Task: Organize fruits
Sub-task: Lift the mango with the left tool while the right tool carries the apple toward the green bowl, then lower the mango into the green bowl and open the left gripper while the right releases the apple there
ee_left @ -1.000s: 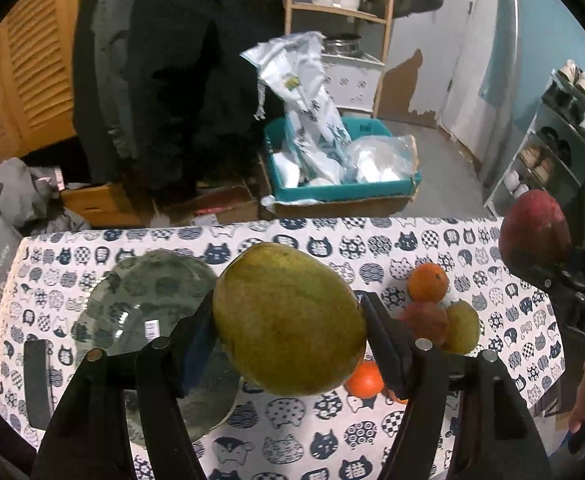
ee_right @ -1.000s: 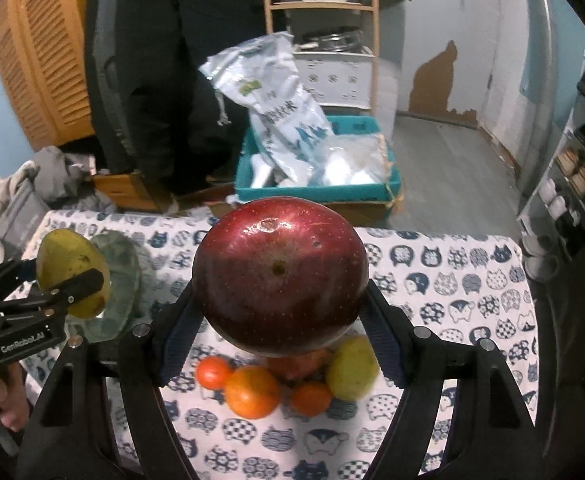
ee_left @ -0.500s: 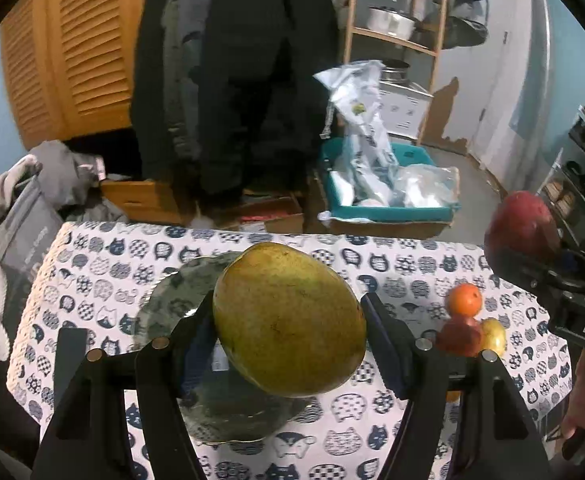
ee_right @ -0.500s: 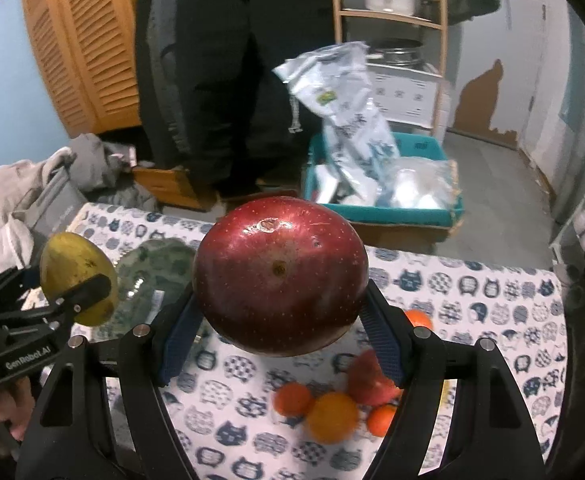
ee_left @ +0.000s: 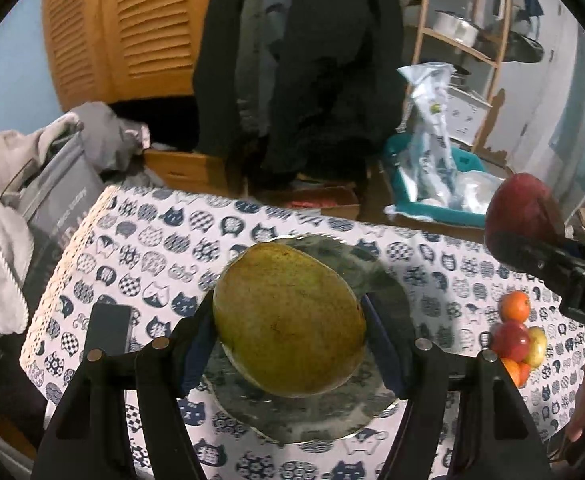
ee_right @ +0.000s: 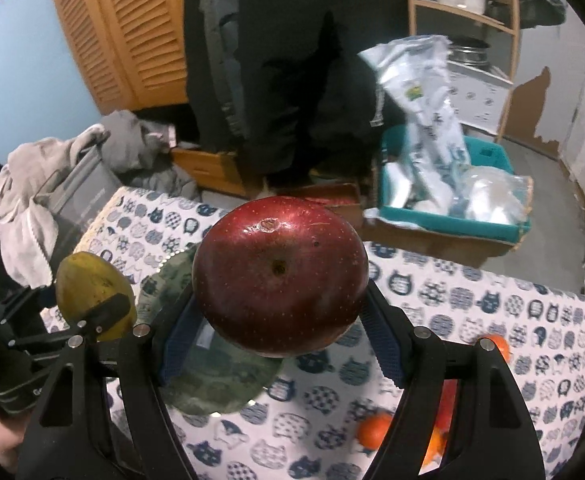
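My left gripper (ee_left: 288, 340) is shut on a large yellow-green mango (ee_left: 290, 318), held in the air over a round glass plate (ee_left: 388, 292) on the cat-print tablecloth. My right gripper (ee_right: 280, 320) is shut on a big dark red apple (ee_right: 280, 276), hanging above the plate's (ee_right: 220, 384) right side. From the right wrist, the mango (ee_right: 92, 294) shows at the left in the other gripper. At the left wrist view's right edge appears the apple (ee_left: 522, 214). A pile of oranges, a red fruit and a yellow fruit (ee_left: 514, 338) lies to the right of the plate.
A black phone-like slab (ee_left: 106, 328) lies on the cloth left of the plate. Beyond the table's far edge stand a teal crate with plastic bags (ee_left: 436, 184), dark hanging coats, a wooden shelf and a heap of grey clothes (ee_left: 20, 200) at the left.
Both grippers have carried their fruit leftward across the table. The plate now sits right under the mango, and the fruit pile has slid off to the right.
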Demonstrator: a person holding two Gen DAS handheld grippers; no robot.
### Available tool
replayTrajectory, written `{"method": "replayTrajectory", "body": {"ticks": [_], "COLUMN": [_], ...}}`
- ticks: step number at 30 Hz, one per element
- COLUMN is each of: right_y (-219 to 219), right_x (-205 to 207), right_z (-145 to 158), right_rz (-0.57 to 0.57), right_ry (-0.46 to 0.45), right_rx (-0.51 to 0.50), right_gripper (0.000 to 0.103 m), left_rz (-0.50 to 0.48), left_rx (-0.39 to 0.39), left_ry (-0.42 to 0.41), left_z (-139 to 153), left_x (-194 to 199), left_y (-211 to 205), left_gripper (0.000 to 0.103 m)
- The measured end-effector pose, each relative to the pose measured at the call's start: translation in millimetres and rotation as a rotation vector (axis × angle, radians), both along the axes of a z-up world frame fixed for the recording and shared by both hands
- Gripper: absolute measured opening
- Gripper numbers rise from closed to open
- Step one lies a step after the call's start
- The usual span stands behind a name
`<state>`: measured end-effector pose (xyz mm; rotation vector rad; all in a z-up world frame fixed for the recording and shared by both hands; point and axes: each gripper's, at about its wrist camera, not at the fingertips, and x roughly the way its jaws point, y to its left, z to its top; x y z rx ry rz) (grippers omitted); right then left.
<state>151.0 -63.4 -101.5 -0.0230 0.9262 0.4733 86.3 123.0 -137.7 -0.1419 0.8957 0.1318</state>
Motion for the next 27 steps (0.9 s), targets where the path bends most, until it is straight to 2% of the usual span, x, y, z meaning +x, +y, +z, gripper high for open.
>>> {"method": "replayTrajectory", "body": {"ticks": [13, 20, 27], "right_y": [60, 67, 70], "right_x": [20, 25, 25], "right_z": [-56, -84, -103], "right_rz": [0.077, 0.085, 0.097], "right_ry": [0.117, 0.168, 0.204], "right_rx": [-0.041, -0.077, -0.099], "right_gripper": [0.076, 0.076, 0.076], "left_rz": [0.079, 0.078, 0.051], "left_rx": [-0.024, -0.07, -0.06], "left_ry": [0.152, 0.235, 0.291], "left_z": [-69, -102, -122], "left_x": [16, 22, 28], "left_y": [48, 51, 40], "left_gripper": [0.071, 0.071, 0.071]}}
